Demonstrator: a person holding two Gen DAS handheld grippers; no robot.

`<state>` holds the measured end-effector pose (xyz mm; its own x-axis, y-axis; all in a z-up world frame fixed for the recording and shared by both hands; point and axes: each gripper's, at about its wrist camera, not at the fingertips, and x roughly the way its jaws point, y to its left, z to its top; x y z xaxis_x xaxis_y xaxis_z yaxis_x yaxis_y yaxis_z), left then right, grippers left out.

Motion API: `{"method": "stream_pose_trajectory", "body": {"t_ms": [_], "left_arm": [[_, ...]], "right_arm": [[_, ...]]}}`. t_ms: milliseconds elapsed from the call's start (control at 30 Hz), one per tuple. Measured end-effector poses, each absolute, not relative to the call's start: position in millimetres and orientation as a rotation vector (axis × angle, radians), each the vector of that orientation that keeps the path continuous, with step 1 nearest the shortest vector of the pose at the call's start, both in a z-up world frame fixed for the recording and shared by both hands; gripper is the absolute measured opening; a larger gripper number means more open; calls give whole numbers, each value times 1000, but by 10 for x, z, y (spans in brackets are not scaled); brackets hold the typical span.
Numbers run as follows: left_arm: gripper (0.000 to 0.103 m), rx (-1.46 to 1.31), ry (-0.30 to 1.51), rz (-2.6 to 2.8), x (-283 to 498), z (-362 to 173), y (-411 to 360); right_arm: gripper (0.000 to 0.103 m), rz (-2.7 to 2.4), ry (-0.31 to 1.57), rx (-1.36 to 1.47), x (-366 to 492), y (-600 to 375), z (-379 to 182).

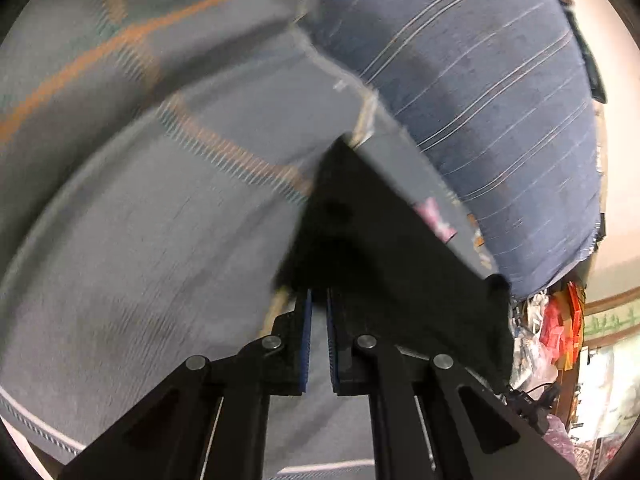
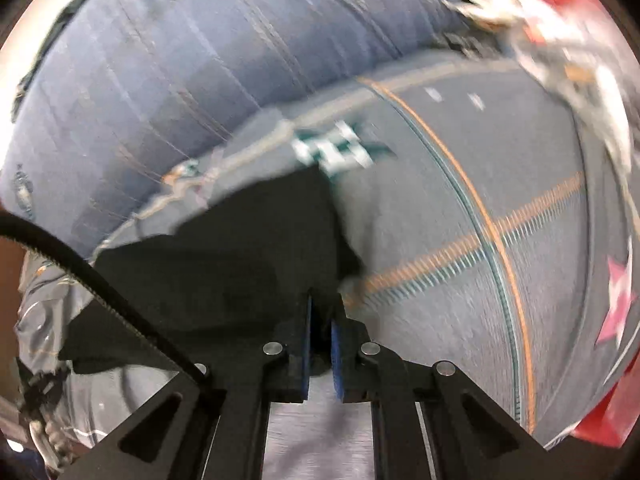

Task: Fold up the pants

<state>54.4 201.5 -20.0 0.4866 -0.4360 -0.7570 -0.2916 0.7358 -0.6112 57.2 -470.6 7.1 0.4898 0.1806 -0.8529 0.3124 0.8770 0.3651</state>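
While both views blur, left gripper (image 1: 319, 300) and right gripper (image 2: 321, 308) fingers clench black pants (image 1: 360, 240)

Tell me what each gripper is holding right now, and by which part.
Both grip the black fabric pants. The left gripper pinches an edge of the dark cloth; the right gripper pinches another edge. Which part cannot be told.

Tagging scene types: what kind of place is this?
Probably a lived-in home room: a grey quilted blanket under black pants, a blue striped cover behind, and cluttered bags at the edge.
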Motion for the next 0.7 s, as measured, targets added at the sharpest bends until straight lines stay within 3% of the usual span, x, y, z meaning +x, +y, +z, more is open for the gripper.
{"method": "stream_pose_trajectory", "body": {"t_ms": [100, 133, 233, 467, 500, 533, 567, 600, 633, 700], "left_arm": [[6, -755, 1046, -126, 423, -114, 2012], [12, -751, 1030, -133, 409, -71, 2016], [48, -742, 983, -126, 455, 43, 2028], [53, -768, 994, -164, 910, -18, 1905], [52, -758, 1014, -149, 972, -41, 1864], [43, -755, 1036, -140, 1021, -68, 1834], [12, -764, 1054, -148, 1071, -93, 1800], [5, -779, 1073, -171, 1102, -113, 1776], [5, -785, 1078, -175, 1112, -101, 1758], [5, -765, 1055, -180, 1098, 23, 1725]], "right_arm": [[8, -78, 1074, 595, 536, -4796, -71], [11, -79, 1066, 599, 535, -4808, -63], [27, -113, 1051, 532, 545, -4756, 21], [44, -71, 1002, 559, 469, -4715, 118], [44, -65, 1001, 560, 478, -4706, 116], [44, -62, 1004, 562, 501, -4690, 109], [44, -59, 1003, 560, 529, -4665, 107], [40, -56, 1006, 549, 570, -4635, 108], [13, -56, 1015, 526, 612, -4596, 127], [8, -43, 1017, 543, 661, -4589, 190]]}}
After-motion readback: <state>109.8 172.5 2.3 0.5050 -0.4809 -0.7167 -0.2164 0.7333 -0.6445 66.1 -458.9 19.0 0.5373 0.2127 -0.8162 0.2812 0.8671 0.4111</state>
